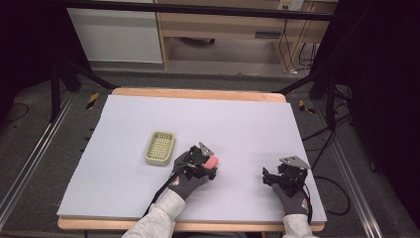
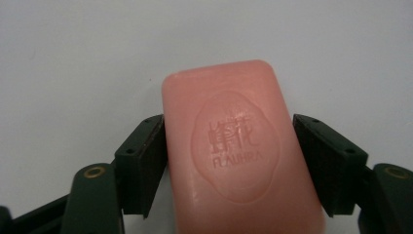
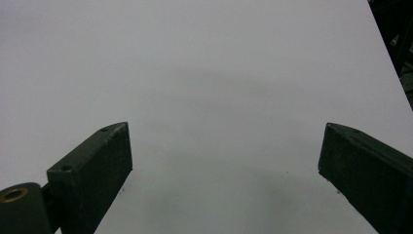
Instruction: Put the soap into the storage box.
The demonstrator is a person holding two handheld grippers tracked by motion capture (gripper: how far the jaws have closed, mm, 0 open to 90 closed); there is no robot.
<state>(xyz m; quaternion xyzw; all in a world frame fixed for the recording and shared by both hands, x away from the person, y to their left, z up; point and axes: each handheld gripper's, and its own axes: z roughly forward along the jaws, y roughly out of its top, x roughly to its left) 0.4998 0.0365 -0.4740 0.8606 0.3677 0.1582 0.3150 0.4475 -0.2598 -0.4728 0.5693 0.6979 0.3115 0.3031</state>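
A pink soap bar point(image 2: 234, 112) with a stamped emblem lies on the white tabletop point(image 1: 237, 124), right of centre of the near half. My left gripper point(image 1: 210, 166) is shut on it, and in the left gripper view both black pads point(image 2: 146, 161) press against the bar's long sides. The soap point(image 1: 212, 161) shows as a small pink block at the jaw tips. A pale yellow-green soap dish point(image 1: 160, 147) with a slotted grid stands just left of that hand. My right gripper point(image 1: 270, 177) rests low at the near right, open, with bare table between its jaws point(image 3: 224, 156).
The white board sits on a wooden table whose edge point(image 1: 198, 93) shows at the far side. Dark frame legs and cables stand on the floor to both sides. A wooden desk is behind the table.
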